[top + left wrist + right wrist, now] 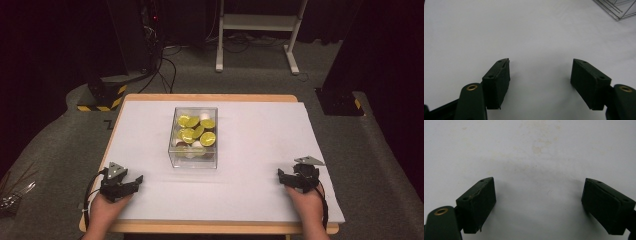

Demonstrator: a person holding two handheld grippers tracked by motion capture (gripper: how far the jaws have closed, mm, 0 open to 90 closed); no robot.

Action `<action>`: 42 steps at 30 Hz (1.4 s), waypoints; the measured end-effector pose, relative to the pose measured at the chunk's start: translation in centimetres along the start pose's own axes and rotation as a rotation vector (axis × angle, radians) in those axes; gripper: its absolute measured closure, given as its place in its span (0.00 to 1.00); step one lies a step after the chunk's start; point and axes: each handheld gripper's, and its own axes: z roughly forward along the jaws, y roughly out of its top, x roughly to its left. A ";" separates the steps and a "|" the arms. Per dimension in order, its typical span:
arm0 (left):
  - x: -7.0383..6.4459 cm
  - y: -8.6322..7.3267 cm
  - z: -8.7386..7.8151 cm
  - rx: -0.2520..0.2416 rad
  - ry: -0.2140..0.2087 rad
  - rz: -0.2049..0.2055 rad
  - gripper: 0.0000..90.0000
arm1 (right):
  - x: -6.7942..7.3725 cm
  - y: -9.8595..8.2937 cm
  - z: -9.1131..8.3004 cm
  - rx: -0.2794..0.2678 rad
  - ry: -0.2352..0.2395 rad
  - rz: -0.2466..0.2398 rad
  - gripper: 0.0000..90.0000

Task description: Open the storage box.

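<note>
A clear plastic box (193, 136) stands in the middle of the white-covered table (260, 145), holding several yellow-green discs and some white pieces. My left gripper (131, 183) rests near the front left corner of the table, held by a hand. Its jaws stand wide apart over bare white surface, and in the left gripper view the left gripper (540, 72) holds nothing, with a corner of the clear box (617, 8) at the top right. My right gripper (286, 178) sits near the front right corner. The right gripper (539, 195) is open, also with nothing between its jaws.
Beyond the table's far edge lie a white frame stand (257, 30), black cables on the grey floor and dark equipment (140, 30). A black-and-yellow striped base (102, 95) sits at the far left corner. The white cover shows faint stains (536, 147).
</note>
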 end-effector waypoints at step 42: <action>-7.1 2.7 -2.3 -0.106 -0.289 -0.017 0.45 | 0.0 0.0 0.0 0.005 0.005 0.017 0.13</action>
